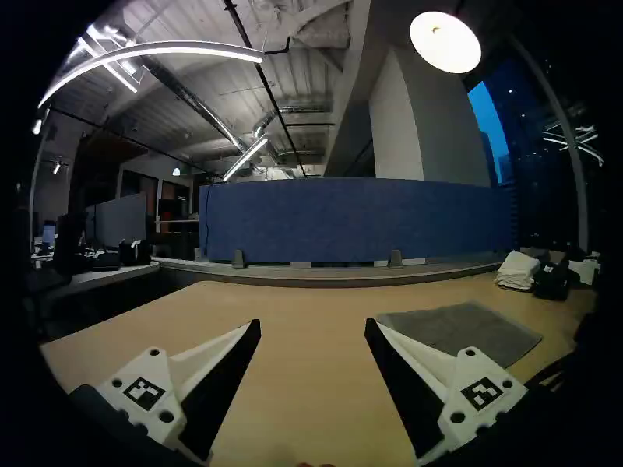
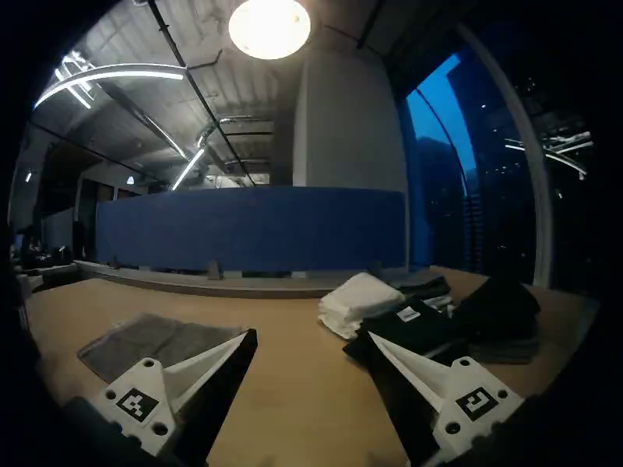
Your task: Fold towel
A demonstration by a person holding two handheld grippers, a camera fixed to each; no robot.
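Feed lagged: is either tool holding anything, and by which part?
Nothing: left tool and right tool are open; the grey towel lies flat on the table.

The towel (image 1: 459, 331) is grey, the worktop (image 1: 257, 300) pale tan, the partition (image 1: 350, 218) deep blue, the folded stack (image 2: 358, 300) white, the cloths (image 2: 498, 315) black, and the left tongs (image 1: 311, 327) and right tongs (image 2: 310, 336) white, black inside.

No legible text -- label (image 2: 406, 314) on black cloth (image 2: 424, 333) unreadable.

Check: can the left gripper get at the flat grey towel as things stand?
Probably yes. The left gripper is open and empty, and the grey towel lies flat ahead and to its right, with bare table between them and nothing resting on it.
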